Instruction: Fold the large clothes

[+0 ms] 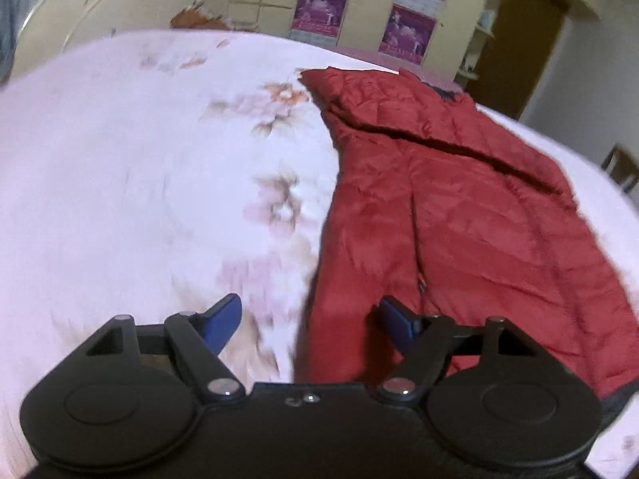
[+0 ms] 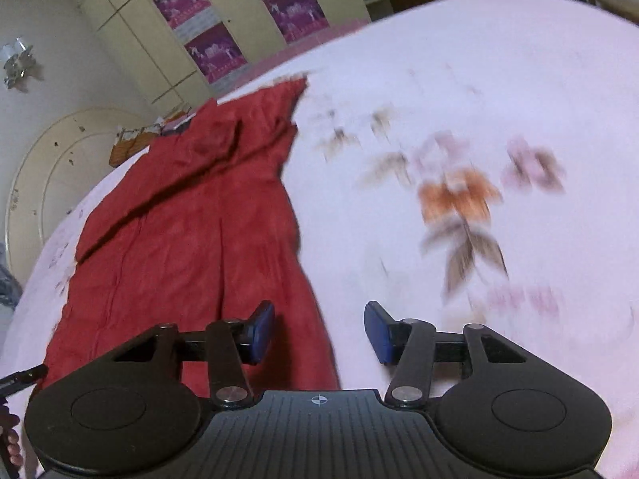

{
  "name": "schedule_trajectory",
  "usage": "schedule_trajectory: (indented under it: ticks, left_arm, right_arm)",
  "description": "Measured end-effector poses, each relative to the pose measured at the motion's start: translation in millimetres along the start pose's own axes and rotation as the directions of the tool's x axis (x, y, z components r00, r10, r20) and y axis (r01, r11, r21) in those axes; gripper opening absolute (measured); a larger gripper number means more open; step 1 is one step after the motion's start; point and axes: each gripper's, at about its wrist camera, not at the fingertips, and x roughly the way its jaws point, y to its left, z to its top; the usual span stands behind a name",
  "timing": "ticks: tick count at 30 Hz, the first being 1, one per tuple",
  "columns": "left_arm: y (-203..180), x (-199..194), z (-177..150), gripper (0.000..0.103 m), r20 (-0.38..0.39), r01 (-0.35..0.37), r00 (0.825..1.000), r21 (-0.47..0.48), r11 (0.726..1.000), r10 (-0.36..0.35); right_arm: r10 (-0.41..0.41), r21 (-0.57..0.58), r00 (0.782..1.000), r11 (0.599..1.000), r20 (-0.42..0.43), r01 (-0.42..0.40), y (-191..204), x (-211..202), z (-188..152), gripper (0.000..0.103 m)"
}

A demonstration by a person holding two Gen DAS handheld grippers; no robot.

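Jacket (image 1: 459,219), red, lay partly folded on our flowered bedsheet (image 1: 139,159). Left gripper (image 1: 309,323) and right gripper (image 2: 319,331) hovered at its opposite edges, jaws apart, holding nothing. Step judged: between folds; next, we needed fresh grips.

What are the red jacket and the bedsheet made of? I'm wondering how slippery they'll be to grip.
Jacket: looks like thin quilted synthetic shell, nylon or polyester, slight sheen, puffy stitched panels and fine crinkles. Sheet: matte woven fabric, probably cotton or a blend, pale pink with printed flowers; blur hides the weave.
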Motion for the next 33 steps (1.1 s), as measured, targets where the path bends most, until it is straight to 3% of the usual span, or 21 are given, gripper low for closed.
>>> schedule_trajectory:
  ticks: [3,7,10,12,13,15,16,18,19,21,24,29,33]
  left_arm:
    - [10.1,-10.8,-13.9,0.072,0.003,0.107,0.994,-0.107,0.989,-0.107]
    - [17.2,-10.3,-22.7,0.061,0.006,0.232,0.971,-0.233,0.944,-0.238]
    - [15.6,1.5,-18.1,0.059,0.000,0.286,0.955,-0.267,0.920,-0.297]
    - [12.5,8.0,-14.3,0.057,-0.012,0.309,0.946,-0.272,0.911,-0.325]
    - [10.4,10.9,-11.5,0.050,-0.025,0.320,0.941,-0.263,0.910,-0.338]
    - [4.2,16.1,-9.2,0.036,-0.062,0.297,0.946,-0.219,0.929,-0.317]
    - [1.4,14.8,-9.4,0.012,-0.072,0.269,0.956,-0.187,0.945,-0.286]
    - [-0.4,3.1,-8.8,0.007,-0.044,0.277,0.956,-0.184,0.943,-0.289]
    - [-2.0,-6.0,-9.0,0.007,-0.006,0.287,0.956,-0.167,0.943,-0.292]
    - [-2.9,-7.2,-11.8,0.007,-0.011,0.270,0.961,-0.164,0.949,-0.276]
    - [-1.8,6.1,-17.9,0.007,-0.050,0.234,0.967,-0.206,0.950,-0.248]
    - [-0.7,-14.2,-11.1,0.006,0.039,0.272,0.962,-0.256,0.927,-0.271]
    - [-1.1,-30.4,15.9,0.006,0.126,0.311,0.950,-0.274,0.910,-0.287]
  right_arm:
    - [0.064,0.056,0.998,0.996,-0.011,-0.063,-6.4,-12.1,-14.0,0.051]
    - [0.165,0.129,0.986,0.979,-0.030,-0.160,-12.6,-19.4,-27.1,0.051]
    - [0.233,0.198,0.972,0.955,-0.032,-0.222,-17.4,-12.5,-25.7,0.050]
    - [0.267,0.261,0.963,0.932,-0.028,-0.251,-24.1,-4.2,-21.4,0.035]
    - [0.283,0.289,0.959,0.921,-0.032,-0.262,-27.0,0.8,-19.5,0.028]
    - [0.319,0.312,0.947,0.904,-0.038,-0.292,-32.0,6.4,-18.5,0.026]
    - [0.326,0.307,0.944,0.904,-0.046,-0.297,-32.7,8.3,-18.5,0.014]
    - [0.344,0.278,0.938,0.907,-0.050,-0.317,-30.8,6.2,-18.3,0.006]
    - [0.370,0.260,0.929,0.899,-0.025,-0.352,-28.2,-2.0,-17.9,0.005]
    - [0.387,0.231,0.922,0.895,0.021,-0.381,-24.7,-17.8,-16.5,0.005]
    - [0.320,0.224,0.947,0.926,-0.030,-0.305,-27.9,-8.4,-17.1,0.005]
    - [0.359,0.219,0.933,0.909,0.022,-0.355,-21.4,-21.8,-3.9,0.005]
    - [0.377,0.171,0.924,0.908,0.067,-0.383,-5.3,-31.3,23.2,0.005]
